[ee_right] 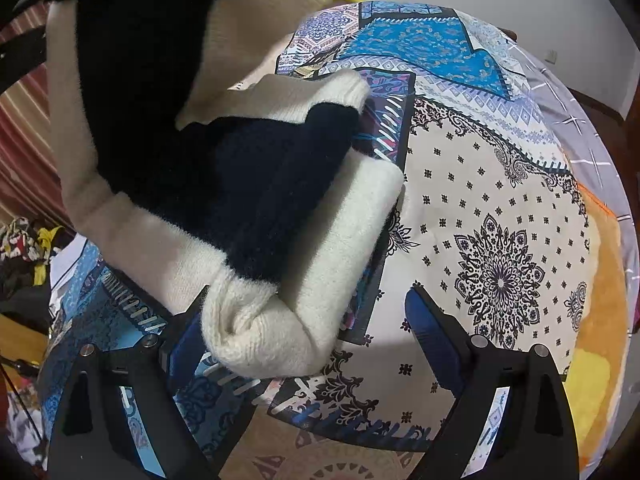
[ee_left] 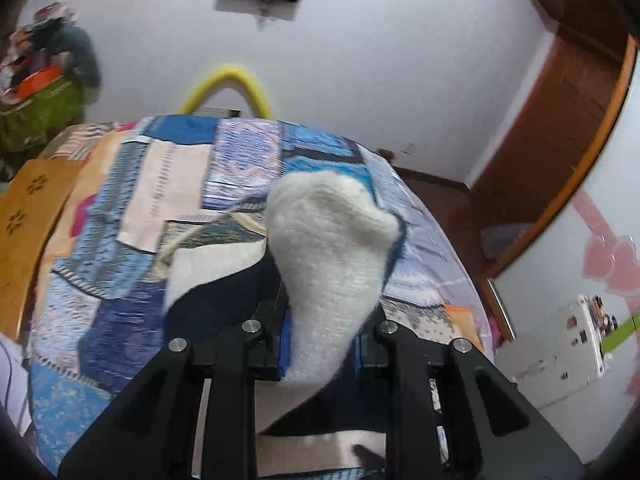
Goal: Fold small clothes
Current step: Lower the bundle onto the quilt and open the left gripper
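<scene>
My left gripper [ee_left: 322,354] is clamped narrow on a cream fold of the sweater [ee_left: 332,248], a cream-and-navy knit, and holds it up off the bedspread [ee_left: 132,200] so the fabric bulges above the pads. The rest of the knit drapes below and left of the fingers (blurred, edges hard to read). My right gripper [ee_right: 308,332] stands wide, jaws apart with nothing pinched. A rolled cream cuff [ee_right: 260,336] rests against its left finger [ee_right: 180,336]; the right finger [ee_right: 430,340] sits over bare patchwork. In the right wrist view the sweater hangs from upper left down onto the bedspread.
</scene>
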A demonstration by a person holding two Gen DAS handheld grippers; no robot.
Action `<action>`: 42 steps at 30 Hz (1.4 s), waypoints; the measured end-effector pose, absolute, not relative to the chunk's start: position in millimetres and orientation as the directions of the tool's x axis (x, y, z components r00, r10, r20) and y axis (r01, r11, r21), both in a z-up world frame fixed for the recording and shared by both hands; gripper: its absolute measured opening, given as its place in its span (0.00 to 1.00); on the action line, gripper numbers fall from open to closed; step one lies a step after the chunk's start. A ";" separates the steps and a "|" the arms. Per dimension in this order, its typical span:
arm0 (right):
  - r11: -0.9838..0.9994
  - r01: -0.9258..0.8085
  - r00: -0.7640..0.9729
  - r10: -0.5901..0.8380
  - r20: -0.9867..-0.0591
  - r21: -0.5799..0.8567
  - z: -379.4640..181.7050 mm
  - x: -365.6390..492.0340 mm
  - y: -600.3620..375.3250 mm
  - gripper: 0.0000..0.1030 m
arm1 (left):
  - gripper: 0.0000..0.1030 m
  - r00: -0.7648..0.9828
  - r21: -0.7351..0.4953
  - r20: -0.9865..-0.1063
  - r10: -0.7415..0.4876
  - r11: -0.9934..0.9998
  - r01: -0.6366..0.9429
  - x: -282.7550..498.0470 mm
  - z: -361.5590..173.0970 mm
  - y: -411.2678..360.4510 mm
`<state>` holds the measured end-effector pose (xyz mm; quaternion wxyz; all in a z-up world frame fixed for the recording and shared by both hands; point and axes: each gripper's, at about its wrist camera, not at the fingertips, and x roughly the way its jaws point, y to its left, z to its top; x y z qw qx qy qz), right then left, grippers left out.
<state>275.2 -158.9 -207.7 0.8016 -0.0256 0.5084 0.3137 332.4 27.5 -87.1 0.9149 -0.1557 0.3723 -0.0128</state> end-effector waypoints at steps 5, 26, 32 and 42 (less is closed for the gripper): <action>0.798 -0.525 0.281 0.490 -0.825 0.295 -207.8 275.6 -161.0 0.88 | 0.21 0.676 -0.258 -0.717 -0.170 0.966 -0.031 338.6 -106.0 -12.6; 0.813 -0.517 0.339 0.482 -0.808 0.267 -182.9 266.1 -177.5 0.88 | 0.44 0.530 -0.162 -0.825 -0.197 0.980 0.112 296.7 -151.3 -39.7; 0.812 -0.518 0.379 0.499 -0.780 0.268 -159.3 259.8 -185.2 0.88 | 0.66 0.567 -0.130 -0.803 -0.186 0.982 0.138 274.0 -133.7 -36.0; 0.778 -0.562 0.400 0.553 -0.731 0.280 -127.9 248.3 -166.3 0.88 | 0.73 0.569 -0.132 -0.815 -0.112 0.991 0.006 247.9 -139.9 33.5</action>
